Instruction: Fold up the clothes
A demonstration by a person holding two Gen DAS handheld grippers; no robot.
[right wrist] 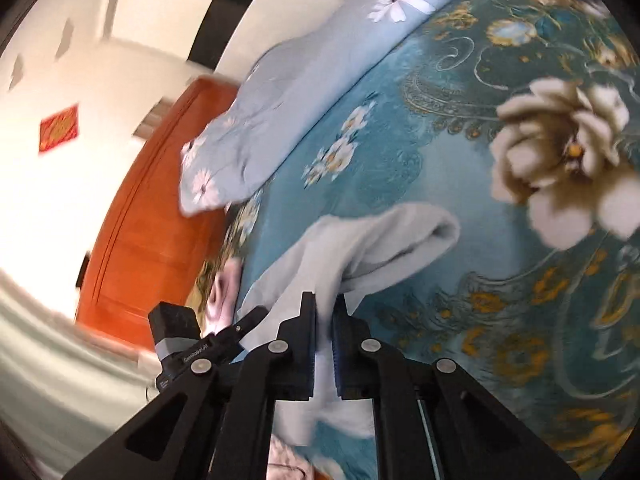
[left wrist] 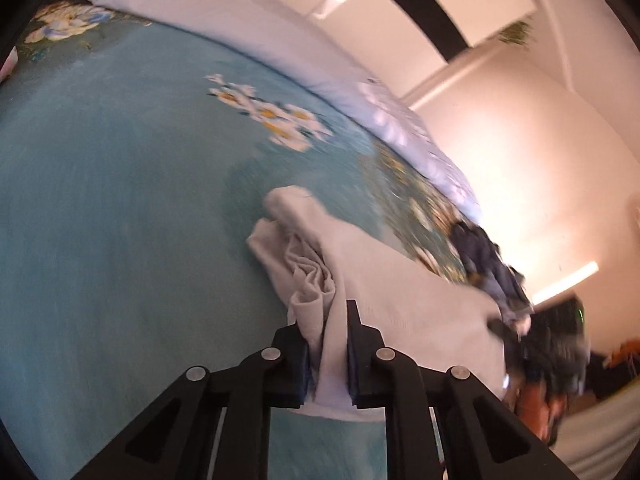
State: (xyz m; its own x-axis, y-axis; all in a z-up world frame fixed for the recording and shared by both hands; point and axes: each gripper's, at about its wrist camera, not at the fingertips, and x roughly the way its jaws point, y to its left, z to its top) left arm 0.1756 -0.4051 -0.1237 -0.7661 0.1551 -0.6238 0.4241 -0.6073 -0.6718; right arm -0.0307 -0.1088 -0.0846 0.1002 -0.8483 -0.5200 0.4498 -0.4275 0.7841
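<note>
A pale grey-white garment (left wrist: pixel 400 312) hangs bunched above the teal floral bedspread (left wrist: pixel 120 200). My left gripper (left wrist: pixel 328 316) is shut on one bunched edge of it. The same garment (right wrist: pixel 372 248) shows in the right wrist view, draped with a rolled fold at its far end. My right gripper (right wrist: pixel 323 308) is shut on another edge of it. The other gripper (right wrist: pixel 188 344) shows at the lower left of the right wrist view, and in the left wrist view (left wrist: pixel 556 344) it is blurred at the right.
A light blue flowered quilt (right wrist: pixel 280 92) lies along the bed's far side, also in the left wrist view (left wrist: pixel 280 40). Dark blue clothes (left wrist: pixel 492 264) lie on the bedspread (right wrist: pixel 460 160). An orange wooden door (right wrist: pixel 152 216) and white walls stand beyond the bed.
</note>
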